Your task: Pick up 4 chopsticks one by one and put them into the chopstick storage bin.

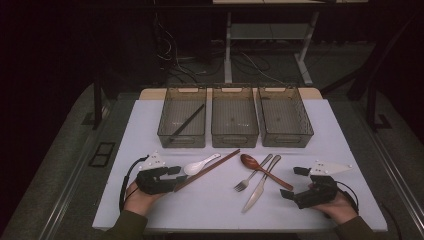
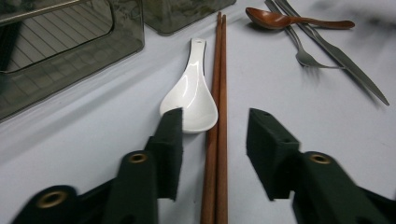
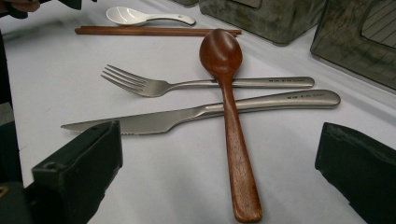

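two chopsticks (image 2: 217,116) lie lengthwise between the left tool (image 2: 212,135) jaws.
jaws unclenched, straddling without contact; right tool (image 3: 219,154) released, idle.

Spoon (image 2: 191,93) just left of chopsticks (image 2: 218,107), perhaps touching.

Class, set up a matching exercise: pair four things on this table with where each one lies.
1. wooden spoon
2. chopsticks
3. white spoon
4. black stick

A. between the left claw's jaws
B. inside the left bin
C. across the fork and knife handles
D. beside the chopsticks, bowl by one jaw

Pairs: 1-C, 2-A, 3-D, 4-B
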{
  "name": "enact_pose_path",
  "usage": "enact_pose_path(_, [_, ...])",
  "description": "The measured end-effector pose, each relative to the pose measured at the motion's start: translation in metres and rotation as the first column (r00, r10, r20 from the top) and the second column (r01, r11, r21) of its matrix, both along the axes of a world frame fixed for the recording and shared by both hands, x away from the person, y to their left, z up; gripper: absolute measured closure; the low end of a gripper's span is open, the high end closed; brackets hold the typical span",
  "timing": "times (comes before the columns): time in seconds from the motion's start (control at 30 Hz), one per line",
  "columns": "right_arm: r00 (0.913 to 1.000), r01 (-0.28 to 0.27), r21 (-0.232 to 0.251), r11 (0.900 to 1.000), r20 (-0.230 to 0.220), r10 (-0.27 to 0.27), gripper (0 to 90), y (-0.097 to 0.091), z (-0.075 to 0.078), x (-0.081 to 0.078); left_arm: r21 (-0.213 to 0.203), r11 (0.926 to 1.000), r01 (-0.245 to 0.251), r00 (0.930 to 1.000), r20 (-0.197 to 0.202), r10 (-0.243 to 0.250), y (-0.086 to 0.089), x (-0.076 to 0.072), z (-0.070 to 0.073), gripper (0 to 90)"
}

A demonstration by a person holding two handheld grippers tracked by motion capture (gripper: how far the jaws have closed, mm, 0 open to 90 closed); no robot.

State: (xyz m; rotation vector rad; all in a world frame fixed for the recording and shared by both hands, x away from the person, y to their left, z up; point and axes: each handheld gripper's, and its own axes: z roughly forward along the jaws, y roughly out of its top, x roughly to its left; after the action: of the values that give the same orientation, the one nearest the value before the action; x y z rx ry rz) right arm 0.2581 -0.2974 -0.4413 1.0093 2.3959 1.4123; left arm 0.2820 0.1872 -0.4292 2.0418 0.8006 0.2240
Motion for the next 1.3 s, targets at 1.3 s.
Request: enact_pose_path(1.3, [1.0,-0.003,0.001,1.0,0.0,0.003,0.6,0.0,0.0,0.0,0.085,0.9923,0.09,0.9937,-0.075,-0.084,-0.009,0.002,-0.016,82.4])
